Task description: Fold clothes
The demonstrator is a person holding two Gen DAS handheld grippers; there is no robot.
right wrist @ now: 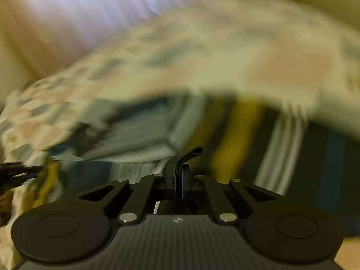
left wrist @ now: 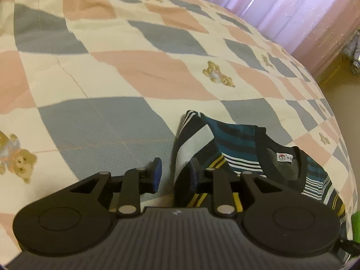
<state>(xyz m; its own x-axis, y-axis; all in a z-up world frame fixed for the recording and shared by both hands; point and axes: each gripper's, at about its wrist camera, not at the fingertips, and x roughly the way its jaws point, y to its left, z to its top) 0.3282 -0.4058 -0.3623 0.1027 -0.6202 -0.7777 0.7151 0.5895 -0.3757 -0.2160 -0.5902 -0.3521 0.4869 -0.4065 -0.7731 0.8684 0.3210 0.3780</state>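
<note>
On the quilt (left wrist: 117,72), the left gripper (left wrist: 174,176) is being kept slightly open, a sweater (left wrist: 236,139) fold lying between its pads (contact unclear). The dark hem (right wrist: 191,154) is being pinched by the closed right gripper (right wrist: 178,180).

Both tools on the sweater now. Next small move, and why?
Probably close the left tool: its pads stand apart, with a sweater fold by the right pad only. The right tool already pinches a dark edge, so both would then hold for the fold.
</note>
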